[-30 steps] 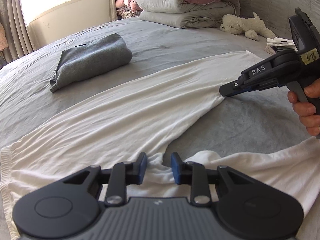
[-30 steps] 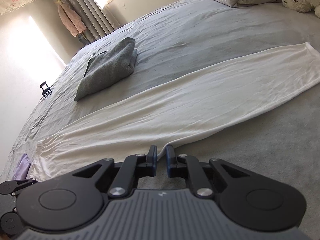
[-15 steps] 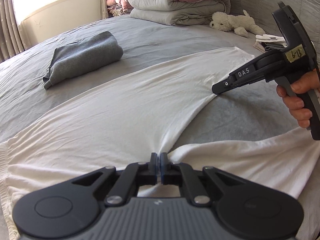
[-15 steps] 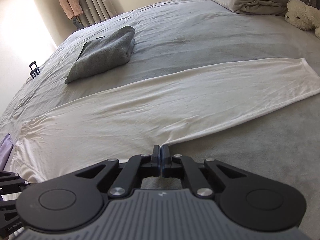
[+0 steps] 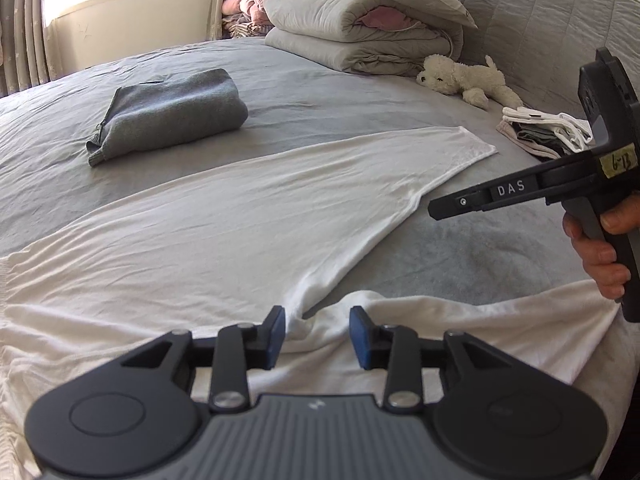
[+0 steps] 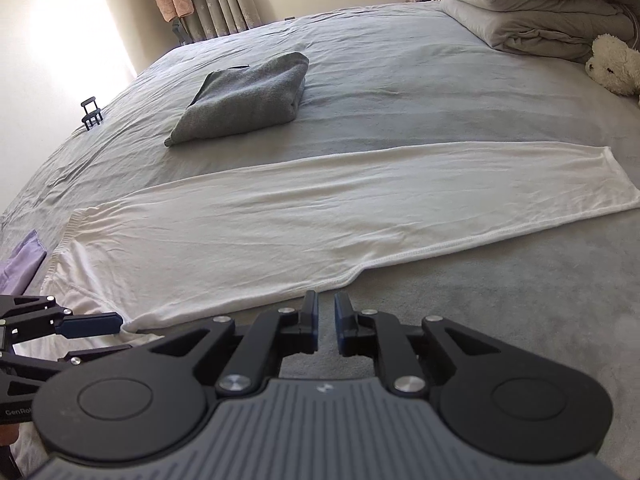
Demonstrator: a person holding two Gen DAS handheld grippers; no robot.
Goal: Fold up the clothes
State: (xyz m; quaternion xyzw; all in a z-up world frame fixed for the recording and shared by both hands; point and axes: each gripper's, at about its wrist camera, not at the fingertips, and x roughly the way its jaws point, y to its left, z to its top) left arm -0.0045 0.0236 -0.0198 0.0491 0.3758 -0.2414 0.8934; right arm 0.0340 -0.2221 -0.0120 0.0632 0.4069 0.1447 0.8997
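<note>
Nearest me, the left claw (image 5: 317,330) has just been opening over a bunched fold of the white garment (image 5: 224,232) on the grey bed (image 5: 340,96), the right claw (image 6: 326,322) parting empty, folded grey sweater (image 6: 244,98) beyond.

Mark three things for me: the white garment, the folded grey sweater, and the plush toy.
white garment (image 6: 320,216): right wrist view, middle of the flat leg.
folded grey sweater (image 5: 172,112): left wrist view, its top face.
plush toy (image 5: 460,78): left wrist view, its body.

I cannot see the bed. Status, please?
Left claw just opened, white garment loose between. Right claw just opened, empty. Nothing in the way.
</note>
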